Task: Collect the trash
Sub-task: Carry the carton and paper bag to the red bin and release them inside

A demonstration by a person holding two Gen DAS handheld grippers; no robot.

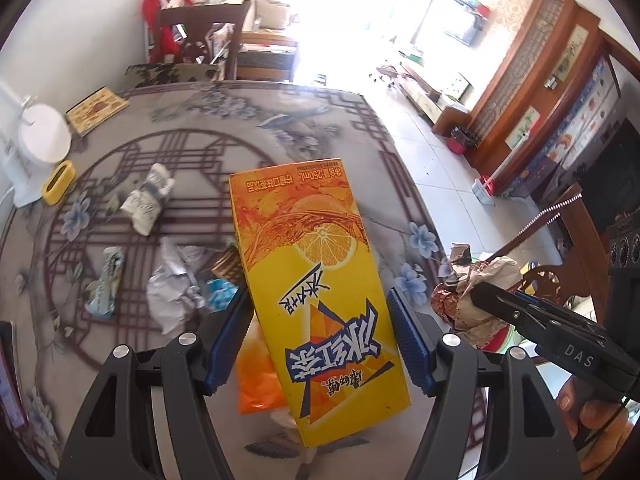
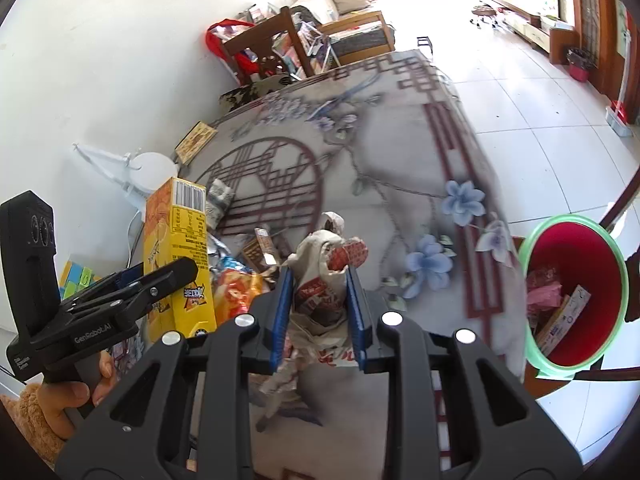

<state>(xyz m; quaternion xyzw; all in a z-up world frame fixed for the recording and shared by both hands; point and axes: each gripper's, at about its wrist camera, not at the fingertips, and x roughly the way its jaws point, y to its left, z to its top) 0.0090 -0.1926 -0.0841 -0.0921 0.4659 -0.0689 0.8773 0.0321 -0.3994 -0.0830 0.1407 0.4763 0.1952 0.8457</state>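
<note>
**Both claws loaded above the patterned table**

The left gripper clamped a yellow drink carton, lifted over the table. The right gripper was squeezed narrow on a crumpled paper wrapper, beside the carton. Under the carton, more trash lay on the table: an orange packet, crumpled white paper and a wadded printed wrapper. Off the table's edge stood a red bin with a green rim, already holding scraps. Beyond the table's far end stood a wooden chair.
</note>
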